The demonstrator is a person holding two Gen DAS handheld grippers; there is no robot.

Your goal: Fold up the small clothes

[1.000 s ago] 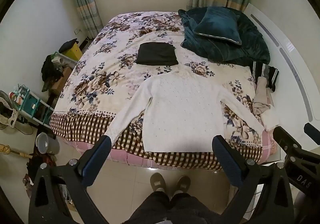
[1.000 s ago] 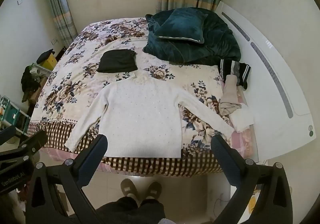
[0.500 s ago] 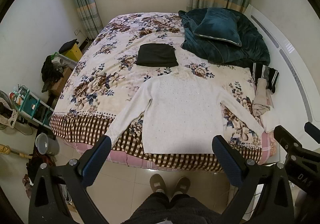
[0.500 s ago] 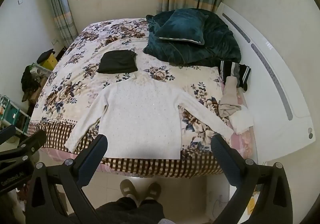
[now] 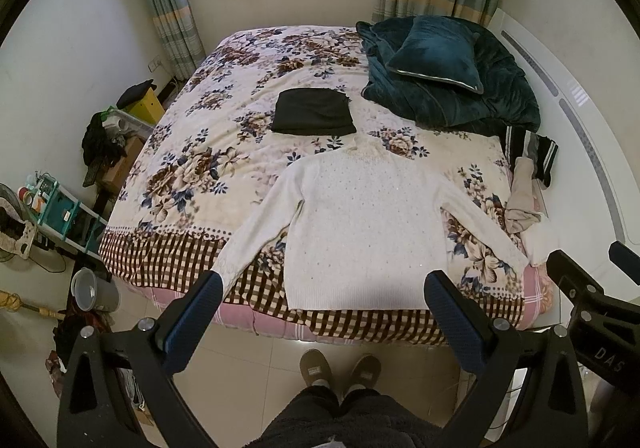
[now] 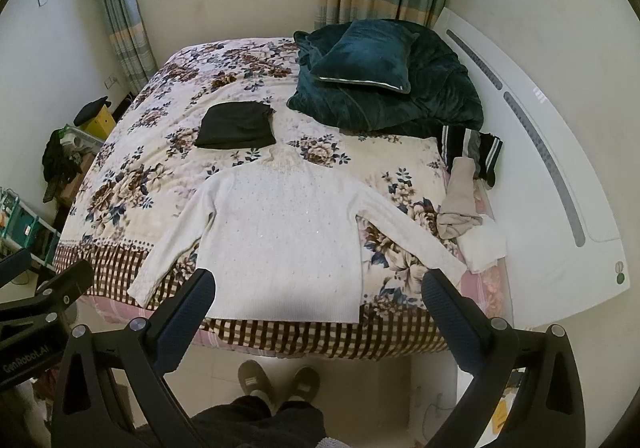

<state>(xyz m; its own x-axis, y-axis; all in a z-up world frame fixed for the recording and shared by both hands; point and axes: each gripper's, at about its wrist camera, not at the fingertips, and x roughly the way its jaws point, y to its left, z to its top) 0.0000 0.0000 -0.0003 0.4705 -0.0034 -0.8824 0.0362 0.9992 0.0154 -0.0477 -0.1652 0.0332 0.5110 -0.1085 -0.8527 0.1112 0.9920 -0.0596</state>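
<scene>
White sweater [image 5: 366, 232] lies flat, face up, centre of frame at the near edge of the bed [image 5: 188, 184], both sleeves spread out diagonally, hem toward the camera. Left sleeve cuff sits just above the left tool [image 5: 320, 308] finger tip in the picture; right cuff ends near the bed's lower-right corner. Same layout in the right wrist view: sweater [image 6: 280, 244] centre, collar pointing to the upper frame.

Folded black garment [image 5: 314, 113] just above the collar, close to it, can't tell if touching. Dark teal duvet [image 5: 480, 100] with a teal pillow [image 5: 436, 54] on top, upper right. Right edge of the bed: beige and white clothes pile [image 5: 524, 204] next to the right sleeve, striped dark garment [image 5: 534, 152] above it. White headboard [image 6: 532, 152] on the far right.

Left tool released, fingers wide apart, holding nothing, off the bed over the floor. Right tool [image 6: 318, 304] likewise spread wide and bare. Person's slippers [image 5: 340, 370] at bottom centre, on tile. Clutter, teal rack [image 5: 60, 208], grey bucket [image 5: 94, 290] at the left.
</scene>
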